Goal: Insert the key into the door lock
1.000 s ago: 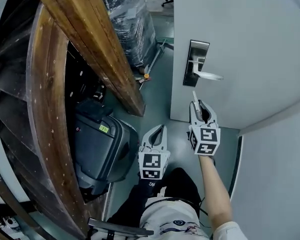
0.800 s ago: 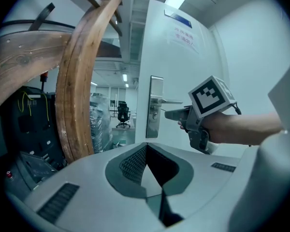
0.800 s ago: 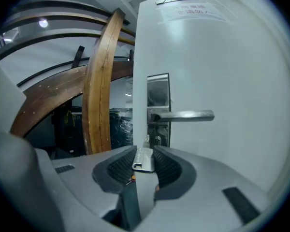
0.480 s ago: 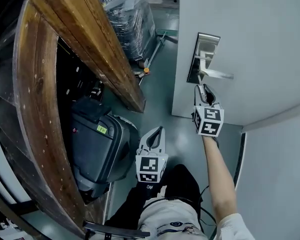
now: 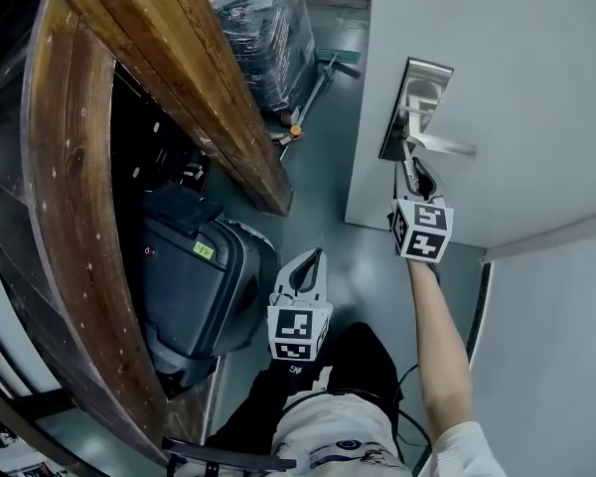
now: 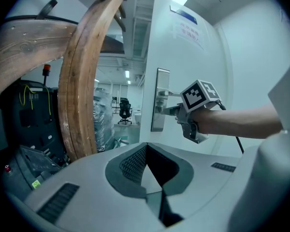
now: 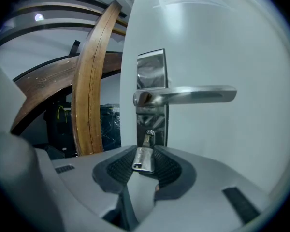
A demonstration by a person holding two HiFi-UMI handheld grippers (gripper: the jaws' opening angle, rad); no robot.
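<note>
A white door carries a steel lock plate with a lever handle. My right gripper is raised to the plate just under the handle and is shut on a small silver key. In the right gripper view the key's tip sits at the keyhole low on the lock plate, below the lever handle; how deep it sits I cannot tell. My left gripper hangs low by my body, shut on nothing. Seen from the left gripper, the right one is at the plate.
A thick curved wooden beam leans close on the left. A black hard case lies on the floor below it. Film-wrapped goods stand further back. A white wall closes the right side.
My right gripper has moved up and forward with the key, from below the handle to the lock plate. The left gripper has stayed where it was.
</note>
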